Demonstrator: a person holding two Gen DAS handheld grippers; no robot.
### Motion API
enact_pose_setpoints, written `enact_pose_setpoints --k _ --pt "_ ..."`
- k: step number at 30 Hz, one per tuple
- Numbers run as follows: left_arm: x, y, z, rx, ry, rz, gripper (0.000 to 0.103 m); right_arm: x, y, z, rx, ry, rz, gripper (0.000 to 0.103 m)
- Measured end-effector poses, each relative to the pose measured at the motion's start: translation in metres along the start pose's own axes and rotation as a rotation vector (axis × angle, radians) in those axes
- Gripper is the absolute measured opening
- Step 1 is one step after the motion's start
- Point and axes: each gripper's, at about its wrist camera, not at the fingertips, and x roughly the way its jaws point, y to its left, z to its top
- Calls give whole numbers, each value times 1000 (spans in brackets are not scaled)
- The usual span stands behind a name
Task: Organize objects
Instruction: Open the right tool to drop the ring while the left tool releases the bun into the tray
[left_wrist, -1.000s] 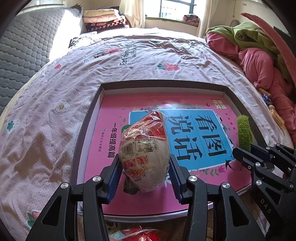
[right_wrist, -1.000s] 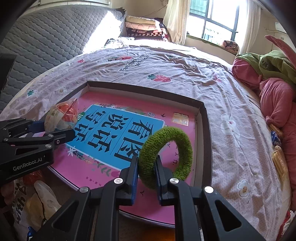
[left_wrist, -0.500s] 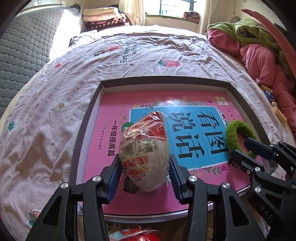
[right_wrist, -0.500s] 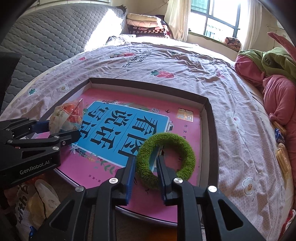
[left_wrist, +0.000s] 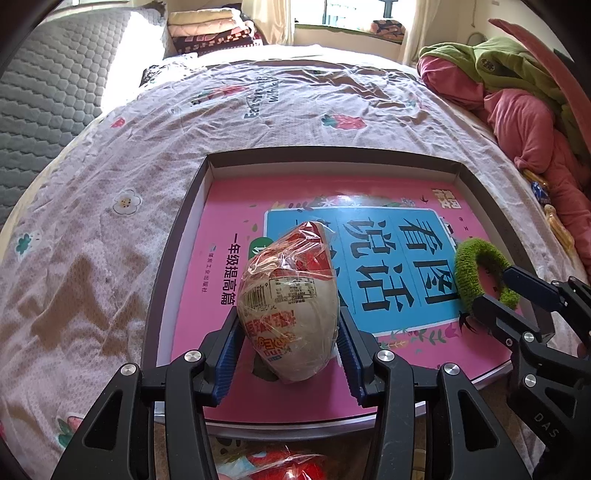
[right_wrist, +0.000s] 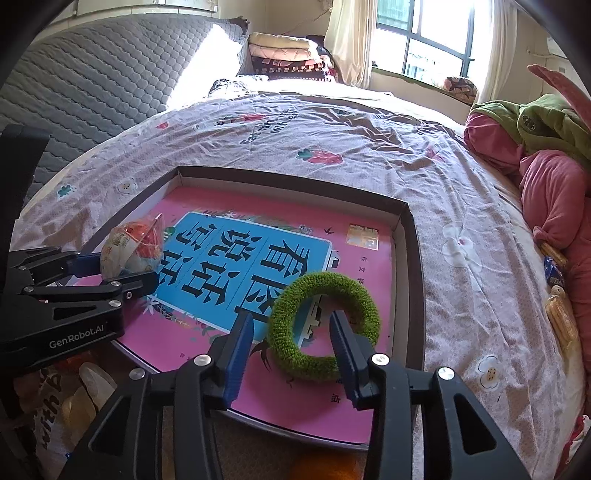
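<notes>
A shallow dark-rimmed box (left_wrist: 173, 236) with a pink and blue printed bottom lies on the bed; it also shows in the right wrist view (right_wrist: 413, 236). My left gripper (left_wrist: 288, 332) is shut on a plastic-wrapped egg-shaped snack (left_wrist: 290, 306), held over the box's near left part; it also shows in the right wrist view (right_wrist: 133, 249). A green fuzzy ring (right_wrist: 325, 325) lies flat in the box's near right corner, also seen from the left wrist (left_wrist: 480, 273). My right gripper (right_wrist: 293, 332) is open, its fingers on either side of the ring's near rim.
The box rests on a pale flowered bedspread (left_wrist: 110, 177). Pink and green clothes (right_wrist: 546, 155) are heaped at the right. Folded blankets (right_wrist: 288, 51) lie at the far end by the window. Bagged items (right_wrist: 74, 398) sit below the bed edge at near left.
My right gripper has lowered the green ring into the box and opened, and the ring now lies flat. My left gripper still holds the snack in about the same place.
</notes>
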Motion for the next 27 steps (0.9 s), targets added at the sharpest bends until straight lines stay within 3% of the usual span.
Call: enact_pose_setpoints --k 17,27 --pt "-15 5 1 -21 -25 8 62 -12 -1 3 -1 -33 -4 44" --pt "-46 2 -3 -18 -84 3 63 -27 -2 5 -3 -76 -12 53"
